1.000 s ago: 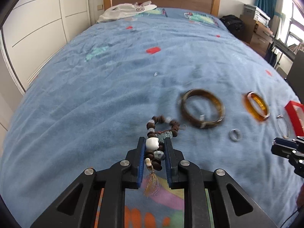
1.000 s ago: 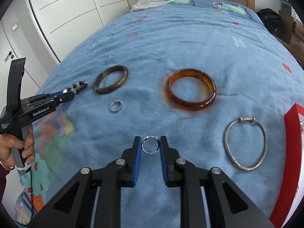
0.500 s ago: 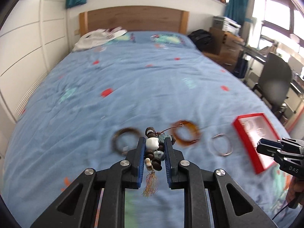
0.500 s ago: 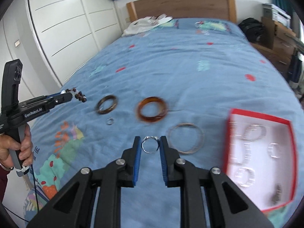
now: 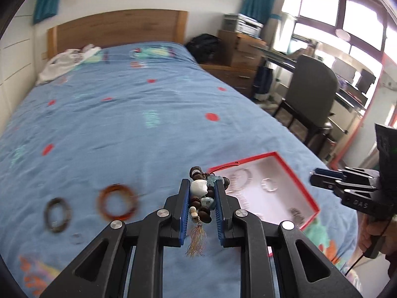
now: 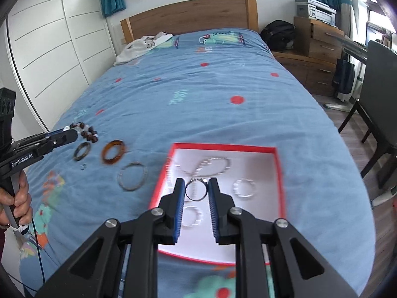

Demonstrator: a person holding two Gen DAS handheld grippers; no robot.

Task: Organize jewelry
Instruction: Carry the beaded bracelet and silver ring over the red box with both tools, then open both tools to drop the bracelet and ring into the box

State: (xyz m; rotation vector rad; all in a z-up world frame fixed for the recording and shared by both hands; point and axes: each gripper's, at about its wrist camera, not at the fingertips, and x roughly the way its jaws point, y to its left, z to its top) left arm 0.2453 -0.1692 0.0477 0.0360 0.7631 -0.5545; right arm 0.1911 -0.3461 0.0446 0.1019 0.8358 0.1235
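The right gripper [image 6: 196, 190] is clamped on a thin silver ring [image 6: 196, 190], held above the red-rimmed, white-lined jewelry box [image 6: 280, 173] on the blue bedspread [image 6: 198, 94]; the left gripper [image 5: 202, 193] is clamped on a brown beaded bracelet with white and turquoise stones and a tassel [image 5: 201, 198]; farther left lie a silver wire bangle [image 6: 132, 176], an amber bangle [image 6: 113, 152], a dark brown bangle [image 6: 82, 151] and a small ring [image 6: 83, 166]; beyond, a wooden headboard [image 6: 193, 15].
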